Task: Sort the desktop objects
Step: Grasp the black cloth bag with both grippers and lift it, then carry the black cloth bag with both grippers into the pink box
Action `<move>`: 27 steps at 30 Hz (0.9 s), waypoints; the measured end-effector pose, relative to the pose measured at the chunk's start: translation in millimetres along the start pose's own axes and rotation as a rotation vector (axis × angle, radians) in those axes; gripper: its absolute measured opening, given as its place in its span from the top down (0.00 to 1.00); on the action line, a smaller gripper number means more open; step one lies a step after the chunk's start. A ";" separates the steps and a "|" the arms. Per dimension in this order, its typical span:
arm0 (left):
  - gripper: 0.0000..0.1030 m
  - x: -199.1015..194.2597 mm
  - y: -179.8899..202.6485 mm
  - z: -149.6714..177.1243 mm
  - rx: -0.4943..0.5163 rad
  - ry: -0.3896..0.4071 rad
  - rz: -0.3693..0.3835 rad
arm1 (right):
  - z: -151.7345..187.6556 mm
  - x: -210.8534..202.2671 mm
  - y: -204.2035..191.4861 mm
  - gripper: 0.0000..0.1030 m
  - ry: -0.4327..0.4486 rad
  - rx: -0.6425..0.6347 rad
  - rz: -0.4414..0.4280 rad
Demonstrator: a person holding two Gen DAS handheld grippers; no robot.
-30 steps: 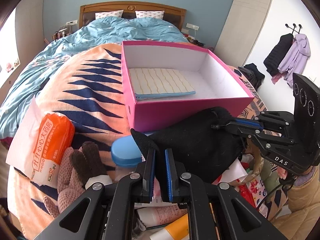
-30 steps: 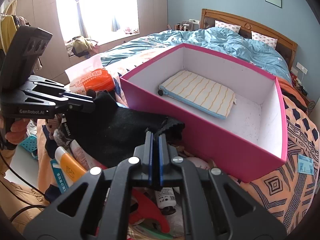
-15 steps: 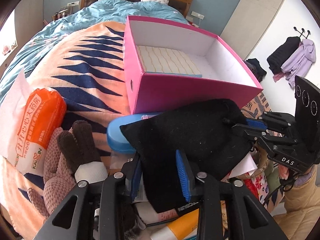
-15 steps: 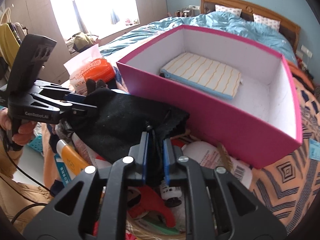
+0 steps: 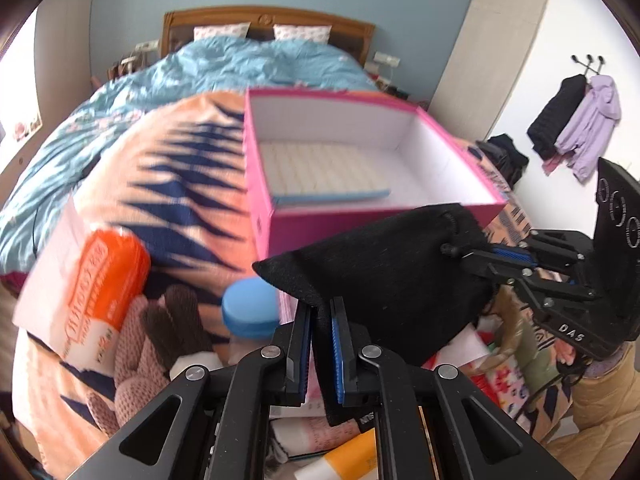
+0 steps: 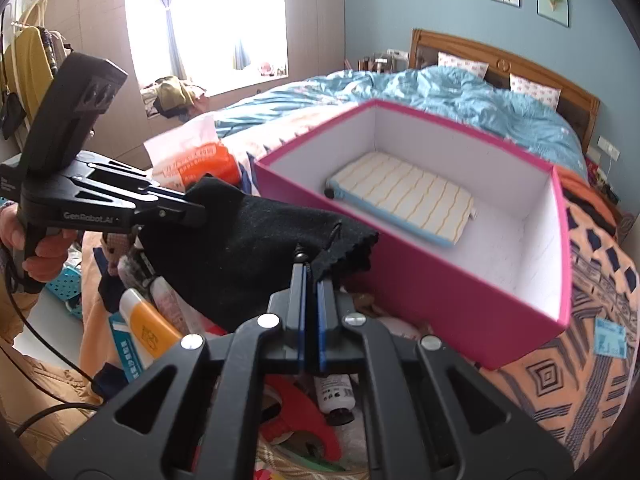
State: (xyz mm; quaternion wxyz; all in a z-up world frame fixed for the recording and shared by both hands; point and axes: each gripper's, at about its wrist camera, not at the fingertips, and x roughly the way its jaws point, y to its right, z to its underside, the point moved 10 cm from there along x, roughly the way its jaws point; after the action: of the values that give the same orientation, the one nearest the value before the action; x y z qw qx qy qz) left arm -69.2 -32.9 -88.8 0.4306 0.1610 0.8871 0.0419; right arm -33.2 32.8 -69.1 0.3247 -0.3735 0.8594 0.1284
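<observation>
The left tool (image 5: pixel 320 312) is clenched on one corner of a black cloth pouch (image 5: pixel 384 276); its jaws have just been closing, and the fabric sits pinched between the blue pads. The right tool (image 6: pixel 309 276) is likewise clenched on the pouch, at the frayed edge beside its drawstring, its jaws also having just closed on the cloth. Between the two tools the pouch hangs stretched, lifted clear of the clutter under it and just in front of the near wall of a pink box (image 6: pixel 472 304). In the right wrist view a hand (image 6: pixel 40 252) holds the left tool's handle.

The pink box stands open on the bed, white inside, with a striped flat case (image 6: pixel 404 196) edged in blue lying on its floor toward the left wall. The box rests on an orange blanket (image 5: pixel 168 176) with dark blue zigzags, and a blue duvet (image 5: pixel 256 64) covers the rest of the bed toward the wooden headboard.

Under and beside the pouch lie loose things: a blue oval case (image 5: pixel 248 312) just left of the left tool, a knitted glove (image 5: pixel 160 340) beside it, an orange tissue pack (image 5: pixel 104 288) further left, and a yellow-and-white tube (image 6: pixel 148 328) below the pouch.
</observation>
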 end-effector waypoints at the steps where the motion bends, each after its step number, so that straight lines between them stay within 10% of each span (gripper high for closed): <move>1: 0.92 -3.4 2.5 -3.6 0.007 0.012 0.001 | -2.7 -2.9 -0.2 0.95 0.008 -0.003 0.002; 24: 0.92 -5.3 11.9 -60.2 0.020 0.093 0.013 | -42.9 -34.8 17.2 0.95 0.105 -0.028 0.083; 27: 0.76 2.9 7.4 -49.8 0.012 0.061 0.010 | -40.4 -31.8 19.9 0.95 0.096 -0.022 0.084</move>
State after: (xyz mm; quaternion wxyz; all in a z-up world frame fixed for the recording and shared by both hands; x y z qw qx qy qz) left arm -107.7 -21.7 -58.2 0.4022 0.1667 0.8992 0.0437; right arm -50.1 45.6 -18.2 0.2732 -0.3462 0.8876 0.1331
